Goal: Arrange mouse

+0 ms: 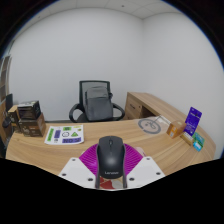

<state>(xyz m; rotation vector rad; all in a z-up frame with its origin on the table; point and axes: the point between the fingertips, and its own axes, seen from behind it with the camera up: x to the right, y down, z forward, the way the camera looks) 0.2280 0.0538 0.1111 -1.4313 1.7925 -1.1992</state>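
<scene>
A black computer mouse [110,157] sits between my two fingers, its nose pointing away over the wooden desk [80,150]. The magenta pads [90,160] press on its left and right sides with no gap showing. My gripper [110,172] is shut on the mouse and holds it over the desk's near edge. The mouse's rear end and the fingertips are partly hidden by the mouse body.
A black office chair [98,100] stands behind the desk. A printed sheet with green shapes [65,134] lies ahead to the left, with boxes [25,118] beyond it. To the right are a white round object [152,124], an orange cup [176,128] and a purple box [195,120].
</scene>
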